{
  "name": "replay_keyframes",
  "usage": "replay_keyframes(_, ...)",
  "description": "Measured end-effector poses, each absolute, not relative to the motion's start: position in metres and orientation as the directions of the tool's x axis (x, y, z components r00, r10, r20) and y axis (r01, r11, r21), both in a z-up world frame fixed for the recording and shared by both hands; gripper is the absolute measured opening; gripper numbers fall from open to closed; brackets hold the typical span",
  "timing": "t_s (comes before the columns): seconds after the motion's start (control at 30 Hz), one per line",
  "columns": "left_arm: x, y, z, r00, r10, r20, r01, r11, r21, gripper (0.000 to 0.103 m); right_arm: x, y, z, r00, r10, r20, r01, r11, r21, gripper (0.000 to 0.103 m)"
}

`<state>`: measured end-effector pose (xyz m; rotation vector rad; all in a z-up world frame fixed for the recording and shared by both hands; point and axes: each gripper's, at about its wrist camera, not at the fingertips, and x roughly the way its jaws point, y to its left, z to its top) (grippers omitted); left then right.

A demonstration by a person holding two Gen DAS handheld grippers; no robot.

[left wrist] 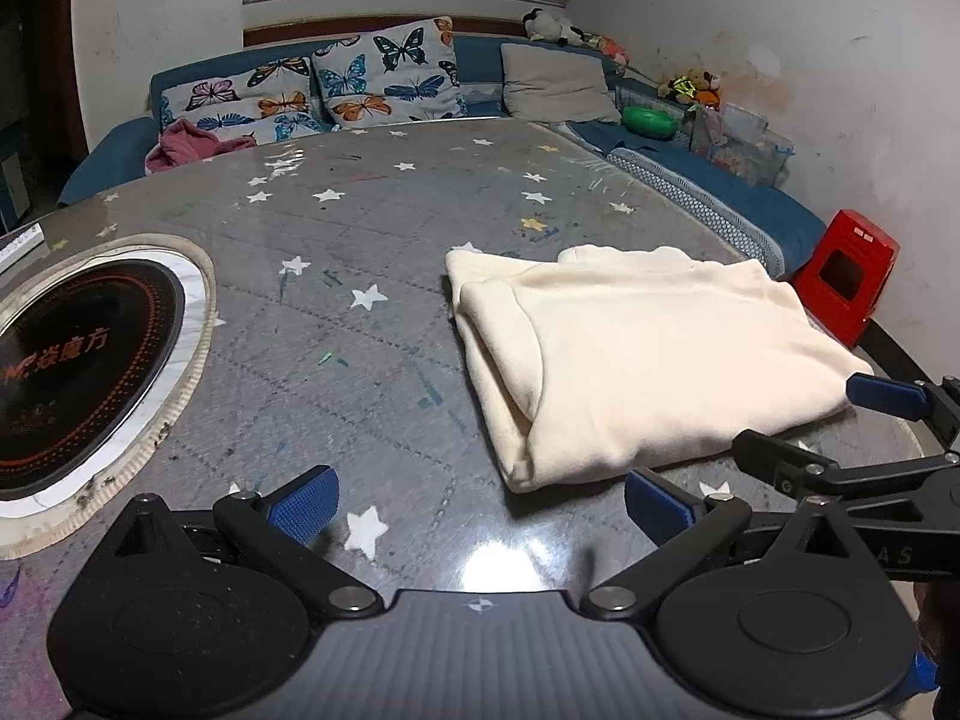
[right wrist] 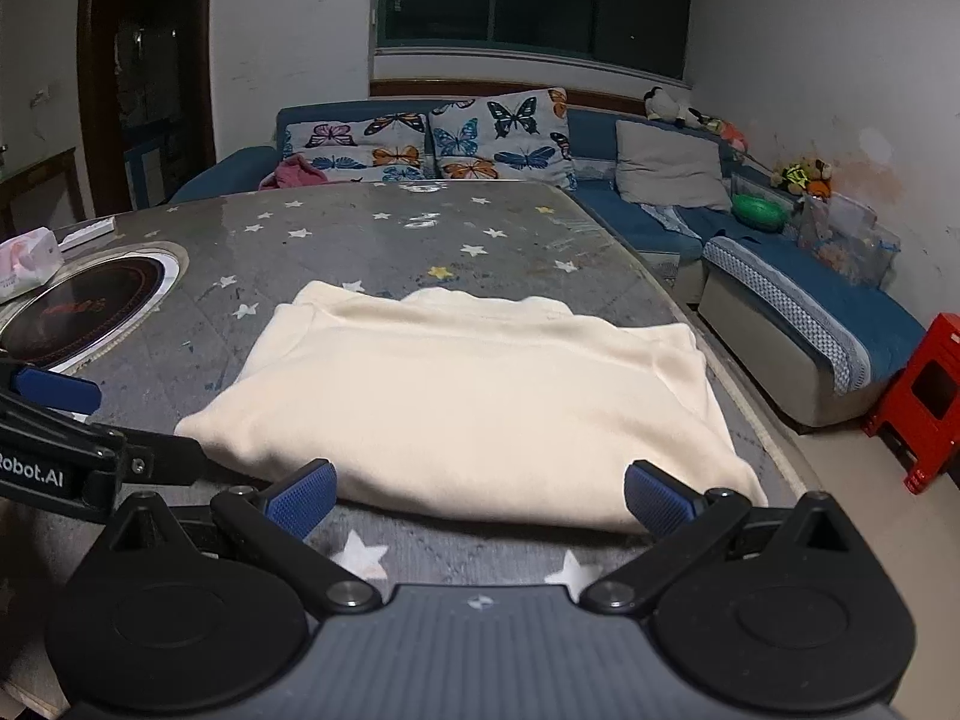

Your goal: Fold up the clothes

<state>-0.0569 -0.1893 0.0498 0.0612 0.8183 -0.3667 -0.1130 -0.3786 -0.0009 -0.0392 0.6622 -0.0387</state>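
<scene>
Left wrist view: the left gripper [left wrist: 480, 507] gapes wide over bare table [left wrist: 372, 228], holding nothing; the folded cream garment [left wrist: 648, 354] lies at two o'clock. Right wrist view: the right gripper [right wrist: 480, 495] stands wide and empty; the garment [right wrist: 474, 402] lies at twelve o'clock, its near edge between the fingertips [right wrist: 300, 498].

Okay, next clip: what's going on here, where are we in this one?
A person is folding clothes with a handheld gripper in each hand. A cream garment lies folded into a compact rectangle on the grey star-patterned table. Both grippers are open and hold nothing: the right gripper sits at the garment's near edge, the left gripper over bare table just left of it. Nothing is being gripped, so the fold looks finished or between steps. An inset cooktop sits further left.
</scene>
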Motion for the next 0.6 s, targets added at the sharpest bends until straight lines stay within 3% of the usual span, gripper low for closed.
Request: replay_keyframes(0.6, -0.081, -0.184, 0.049, 0.64, -0.285, -0.714, 0.342, 0.937, -0.068, 0.103, -0.135, -0.371, -0.008, 0.785, -0.073, -0.616, 0.056, 0.997, -0.047, 0.103)
